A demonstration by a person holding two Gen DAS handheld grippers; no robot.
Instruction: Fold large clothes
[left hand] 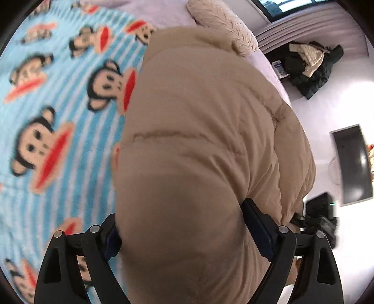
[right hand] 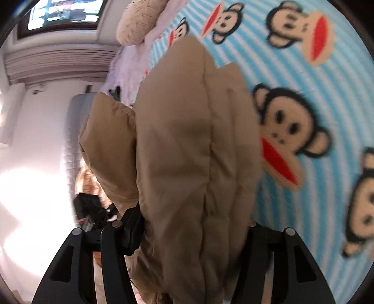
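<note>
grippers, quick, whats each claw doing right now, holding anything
Left claw: closed on the thick tan puffer jacket, which fills the gap.
Right claw: closed on the same jacket, bunched between its fingers.

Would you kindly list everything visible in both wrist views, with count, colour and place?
puffer jacket: one, tan, bunched on the blanket, between both grippers' fingers.
blanket: one, blue-and-white striped with monkey faces, spread under the jacket.
pillow: one, cream, at the far end of the bed.
pile of coats: one heap, black and cream, on the floor beyond the bed.
dark panel: one, black, on the pale floor at right.
window: one, bright, top left of the right wrist view.
left gripper: black, jacket fabric fills its jaws.
right gripper: black, jacket fabric fills its jaws.
</note>
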